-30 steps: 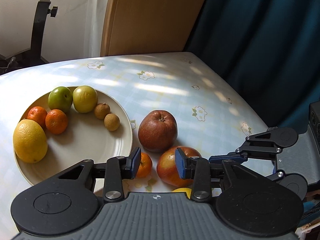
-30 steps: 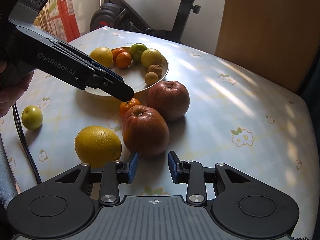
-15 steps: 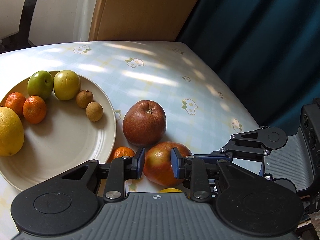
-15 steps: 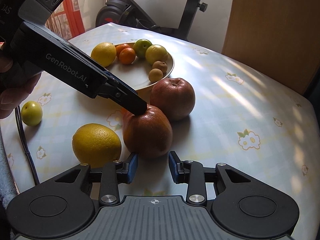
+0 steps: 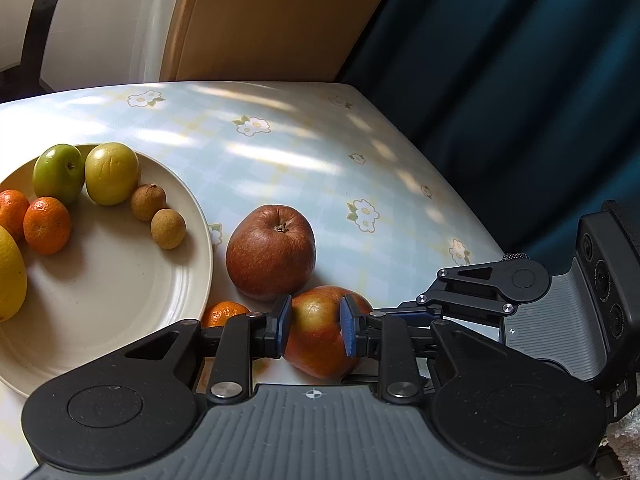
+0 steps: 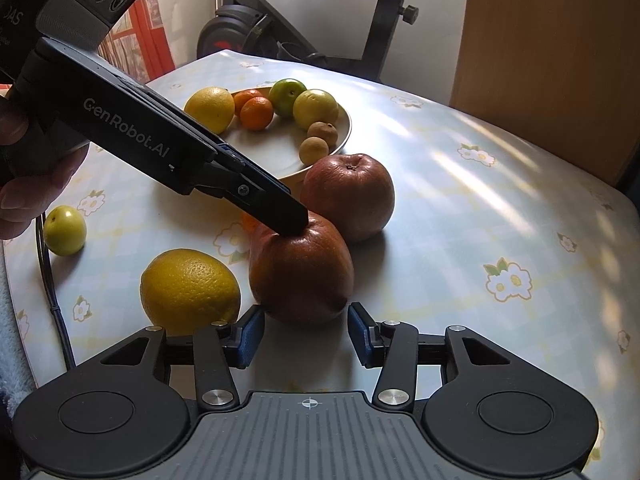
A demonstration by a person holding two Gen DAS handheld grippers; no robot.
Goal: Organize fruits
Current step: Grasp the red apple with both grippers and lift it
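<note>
Seven fruits are already sitting on the plate (image 5: pixel 120 340) at left; you are clamping your left gripper (image 5: pixel 313 330) on the near apple (image 5: pixel 320 336) at bottom centre, while your right gripper (image 6: pixel 306 336) is opening empty; five remain outside.

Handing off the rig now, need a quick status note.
Left gripper: shut, tips resting atop the near apple; actual grip unclear.
Right gripper: open, jaws have just been opening; near apple just ahead, not between the pads.
Plate holds seven fruits.
Loose on the tablecloth: near apple, far apple, yellow citrus, mandarin, small green fruit.
Left: move those five onto the plate.
</note>
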